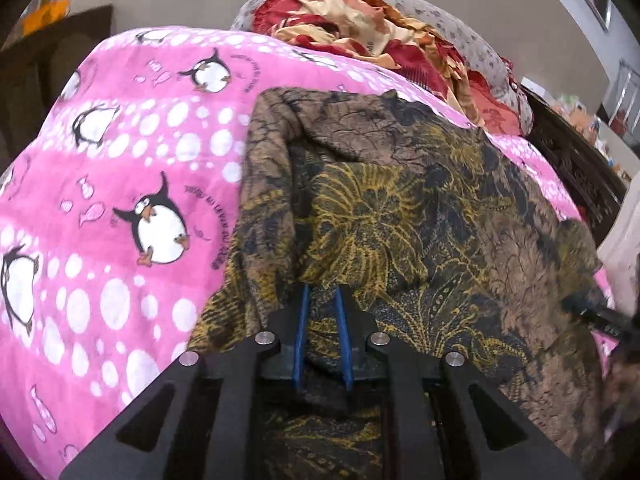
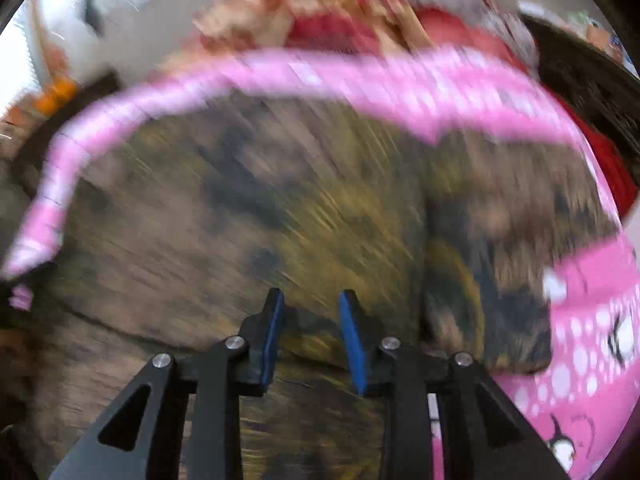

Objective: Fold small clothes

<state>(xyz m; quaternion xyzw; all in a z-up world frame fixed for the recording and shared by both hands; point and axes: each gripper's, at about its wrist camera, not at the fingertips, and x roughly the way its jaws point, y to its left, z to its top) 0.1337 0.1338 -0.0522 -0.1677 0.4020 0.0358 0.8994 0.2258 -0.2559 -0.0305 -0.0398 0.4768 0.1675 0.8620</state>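
Observation:
A brown, black and yellow patterned garment [image 1: 400,208] lies on a pink penguin-print bedsheet [image 1: 120,184]. My left gripper [image 1: 322,290] is shut on a fold of this garment, and cloth runs between its blue pads. In the right wrist view the picture is blurred by motion. There the same garment [image 2: 240,208] fills the middle, with the pink sheet [image 2: 580,340] around it. My right gripper [image 2: 312,300] is open and empty just above the cloth. The right gripper's dark tip also shows at the right edge of the left wrist view [image 1: 600,316].
A crumpled red and cream blanket [image 1: 384,28] and a grey patterned pillow [image 1: 460,20] lie at the far end of the bed. A dark carved bed frame [image 1: 576,164] runs along the right side. Dark furniture [image 1: 48,60] stands at the far left.

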